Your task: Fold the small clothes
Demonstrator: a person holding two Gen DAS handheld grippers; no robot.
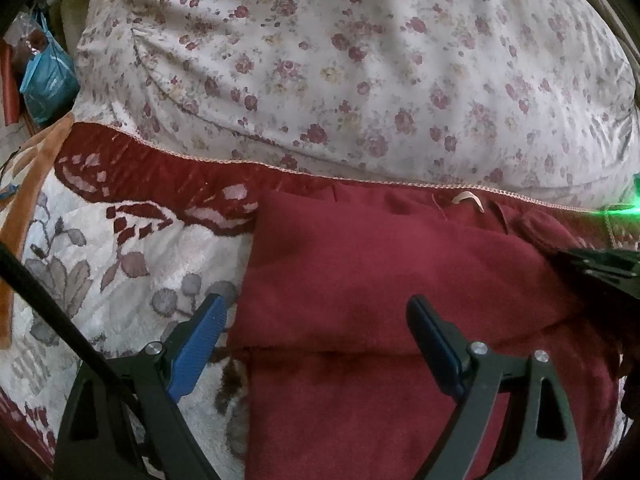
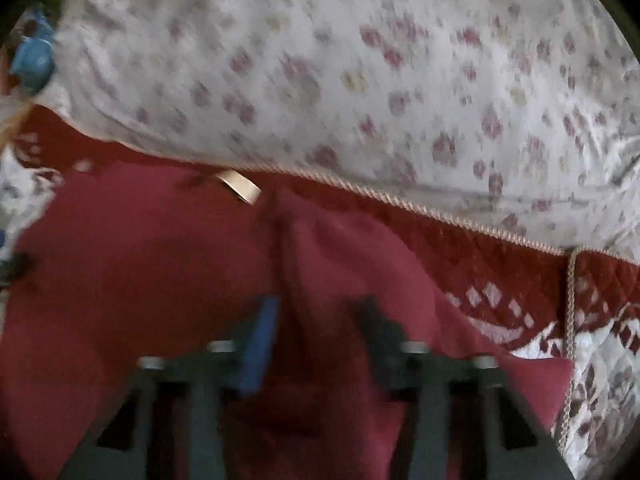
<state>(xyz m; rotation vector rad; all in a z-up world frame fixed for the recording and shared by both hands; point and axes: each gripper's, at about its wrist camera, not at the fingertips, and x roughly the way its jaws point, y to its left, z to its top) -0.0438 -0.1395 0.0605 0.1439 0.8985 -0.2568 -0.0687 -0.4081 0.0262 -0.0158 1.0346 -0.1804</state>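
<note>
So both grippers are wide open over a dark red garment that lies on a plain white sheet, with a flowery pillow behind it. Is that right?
Not quite. The dark red garment lies on a patterned quilt, white with grey leaves and a dark red border, not a plain sheet; the left wrist view shows it. The rest holds: the left gripper and right gripper are open, and the flowery pillow lies behind.

Plain maroon garment (image 1: 400, 280) on a red-and-white leaf-patterned quilt (image 1: 100, 264), beside a white rose-print pillow (image 1: 360, 60).
</note>
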